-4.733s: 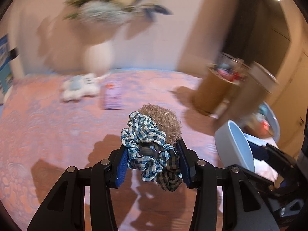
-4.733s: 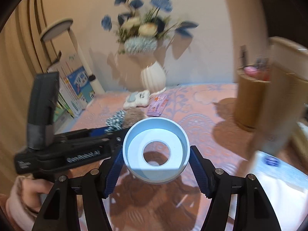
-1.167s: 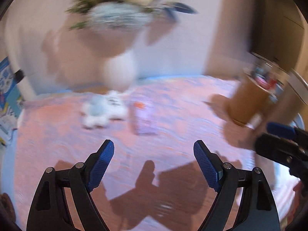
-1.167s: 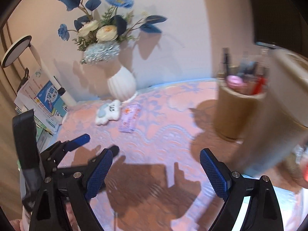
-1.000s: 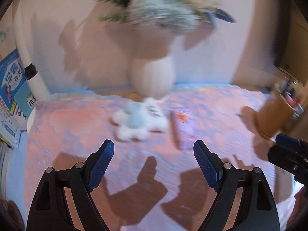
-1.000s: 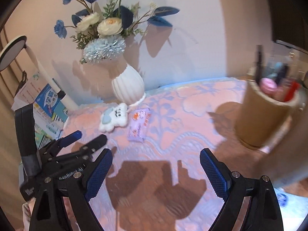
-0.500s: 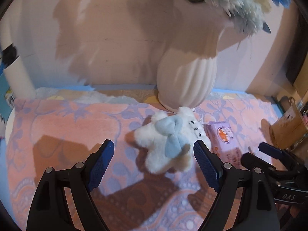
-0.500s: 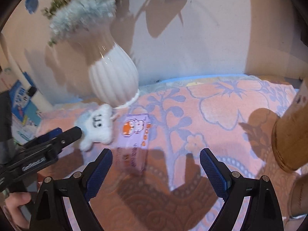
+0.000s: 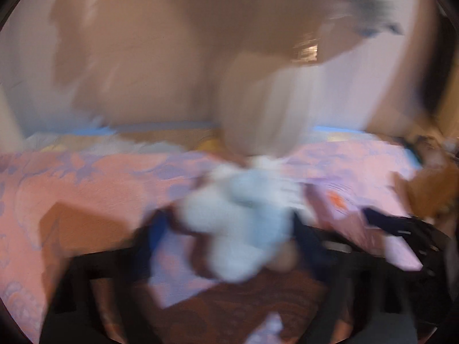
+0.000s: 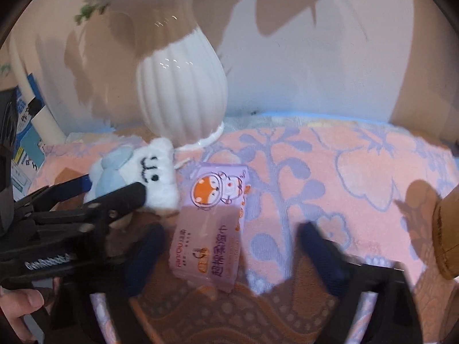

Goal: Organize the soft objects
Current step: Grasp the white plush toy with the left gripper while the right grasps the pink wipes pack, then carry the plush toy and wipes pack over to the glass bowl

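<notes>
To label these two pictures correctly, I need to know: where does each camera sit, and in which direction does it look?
Left wrist view: on the left claw, looking down its closing fingers at the blurred white plush toy between them.
Right wrist view: on the right claw, closing around the purple wipes pack; a hand shows lower left.
Shared: toy, pack, white vase, pink patterned cloth; each view shows the other claw.

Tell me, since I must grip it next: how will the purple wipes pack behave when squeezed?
The purple wipes pack looks like a soft film pouch, so it will probably dent and sag. Its glossy wrap may slip. Lying flat on the patterned cloth, it seems unlikely to roll.
</notes>
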Tool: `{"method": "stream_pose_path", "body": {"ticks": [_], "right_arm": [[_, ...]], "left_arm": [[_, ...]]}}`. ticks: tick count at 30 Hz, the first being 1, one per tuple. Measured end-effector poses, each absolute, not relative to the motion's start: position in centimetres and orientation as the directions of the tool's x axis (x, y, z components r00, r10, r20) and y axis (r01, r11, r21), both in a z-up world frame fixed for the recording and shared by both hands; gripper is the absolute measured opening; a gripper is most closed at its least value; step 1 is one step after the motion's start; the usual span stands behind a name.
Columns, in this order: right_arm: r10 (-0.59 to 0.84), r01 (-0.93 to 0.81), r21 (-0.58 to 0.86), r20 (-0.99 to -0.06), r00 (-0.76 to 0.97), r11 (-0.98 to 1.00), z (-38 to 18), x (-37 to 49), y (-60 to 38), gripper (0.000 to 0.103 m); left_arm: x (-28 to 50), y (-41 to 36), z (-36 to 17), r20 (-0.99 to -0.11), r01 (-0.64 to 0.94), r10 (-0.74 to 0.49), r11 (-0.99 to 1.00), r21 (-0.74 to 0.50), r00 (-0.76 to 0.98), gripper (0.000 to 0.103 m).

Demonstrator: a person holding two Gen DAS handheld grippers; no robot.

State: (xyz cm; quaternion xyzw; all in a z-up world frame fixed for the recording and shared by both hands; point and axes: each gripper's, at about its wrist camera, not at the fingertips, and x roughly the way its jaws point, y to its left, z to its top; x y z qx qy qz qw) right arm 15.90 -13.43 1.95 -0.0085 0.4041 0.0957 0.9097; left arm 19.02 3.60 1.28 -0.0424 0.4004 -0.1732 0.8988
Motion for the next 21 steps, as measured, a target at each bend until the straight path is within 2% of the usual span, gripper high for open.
{"method": "stream_pose_path", "body": {"ticks": [3,7,11,21], "right_arm": [[0.188,-0.195,0.077,-0.734,0.653,0.978,2.0,15.7,-13.6,0.039],[0.243,-0.182,0.161,-0.704,0.668,0.970,2.3,15.3,-15.4,0.039],[0.285,-0.177,0.226,-0.681,0.675,0.958,2.7,14.9,-16.6,0.039],[0.372,-0.240,0.285,-0.653,0.660,0.928,6.3,8.7,-18.4,0.038]], "left_arm": [[18.5,2.2,1.7,-0.700,0.304,-0.326,0.939,-0.162,0.635,0.039],[18.8,2.9,1.5,-0.687,0.295,-0.370,0.927,-0.231,0.625,0.037],[17.3,3.7,2.4,-0.667,0.281,-0.334,0.941,-0.191,0.666,0.036],[11.2,0.8,5.6,-0.625,0.294,-0.381,0.924,-0.244,0.682,0.036]]}}
